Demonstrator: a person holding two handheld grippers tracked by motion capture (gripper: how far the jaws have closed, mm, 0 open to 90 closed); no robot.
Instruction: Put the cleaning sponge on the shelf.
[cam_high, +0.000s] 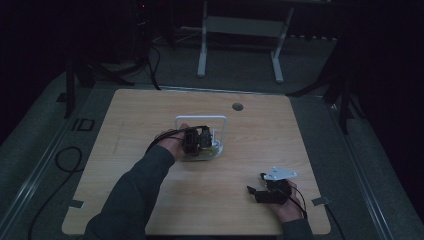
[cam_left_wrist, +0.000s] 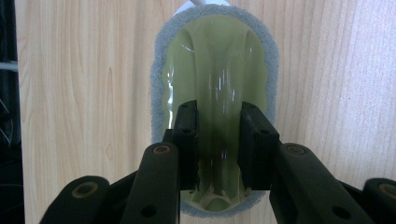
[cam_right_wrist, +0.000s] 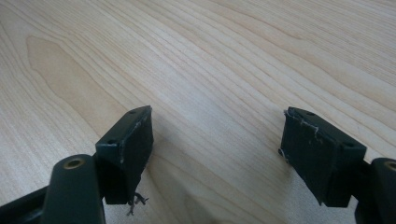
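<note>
An oval scrubbing pad (cam_left_wrist: 215, 60) lies on the wooden table, with a grey scouring rim and a translucent green handle ridge along its middle. My left gripper (cam_left_wrist: 218, 112) points down on it, and both pads press the sides of that ridge. From above, the left gripper (cam_high: 200, 140) sits over the pale pad (cam_high: 214, 151) near the table's middle, just in front of a white wire frame (cam_high: 223, 122). My right gripper (cam_high: 254, 191) rests near the front right of the table. Its jaws (cam_right_wrist: 217, 126) stand wide apart over bare wood with nothing between them.
A round cable hole (cam_high: 237, 106) is in the table's far side. A white stand (cam_high: 240, 25) is on the floor behind the table. Cables (cam_high: 65, 160) lie on the floor at the left. Bare wood surrounds both grippers.
</note>
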